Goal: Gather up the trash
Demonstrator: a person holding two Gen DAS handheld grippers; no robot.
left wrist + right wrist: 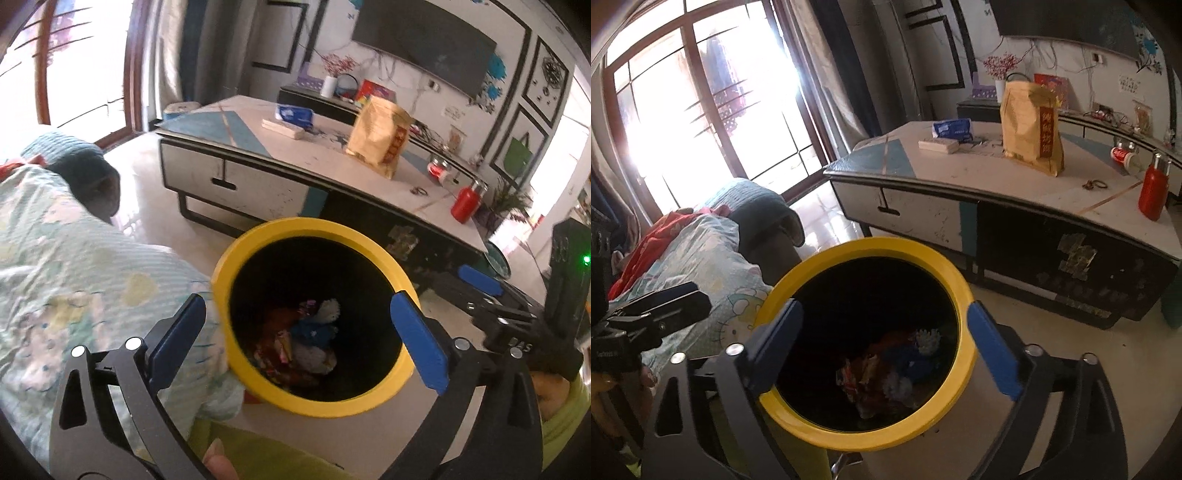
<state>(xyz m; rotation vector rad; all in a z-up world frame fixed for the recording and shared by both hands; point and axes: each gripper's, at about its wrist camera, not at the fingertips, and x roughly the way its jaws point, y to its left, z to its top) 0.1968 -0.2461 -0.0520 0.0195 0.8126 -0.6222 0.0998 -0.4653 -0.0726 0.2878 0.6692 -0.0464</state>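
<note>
A trash bin with a yellow rim (258, 236) stands on the floor, and it also shows in the right wrist view (871, 243). Crumpled wrappers and scraps (299, 339) lie at its bottom, also seen in the right wrist view (886, 365). My left gripper (295, 332) is open and empty, its blue fingers (419, 339) spread above the bin's mouth. My right gripper (882, 343) is open and empty, also over the bin, one finger (993, 354) by the right rim. The right gripper shows at the right of the left wrist view (480, 280).
A low coffee table (258, 177) stands beyond the bin with a yellow paper bag (380, 136), a blue tissue pack (293, 112), a red bottle (465, 203) and a jar (439, 170). A sofa with a patterned blanket (74, 258) lies left. A window (701, 103) is behind.
</note>
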